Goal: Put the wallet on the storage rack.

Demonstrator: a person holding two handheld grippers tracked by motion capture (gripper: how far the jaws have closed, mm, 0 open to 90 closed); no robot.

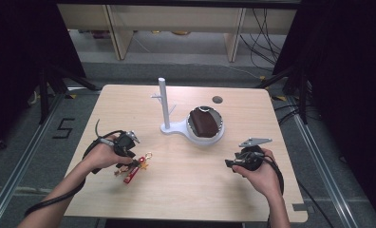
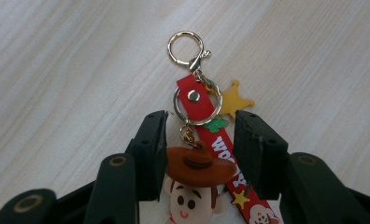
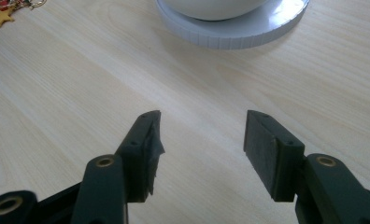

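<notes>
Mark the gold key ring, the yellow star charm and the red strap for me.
gold key ring point(image 2: 185, 47), left gripper view, on its lower metal rim.
yellow star charm point(image 2: 234, 100), left gripper view, on its centre.
red strap point(image 2: 199, 105), left gripper view, just below the rivet.

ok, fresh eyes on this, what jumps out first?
The red cowboy keychain at the table's near left, lying between the left claw's spread jaws, its gold ring pointing away from the claw. Next, the white stand with a peg post at table centre, its round dish holding a dark brown item. The right claw sits open over bare wood at the near right.
</notes>
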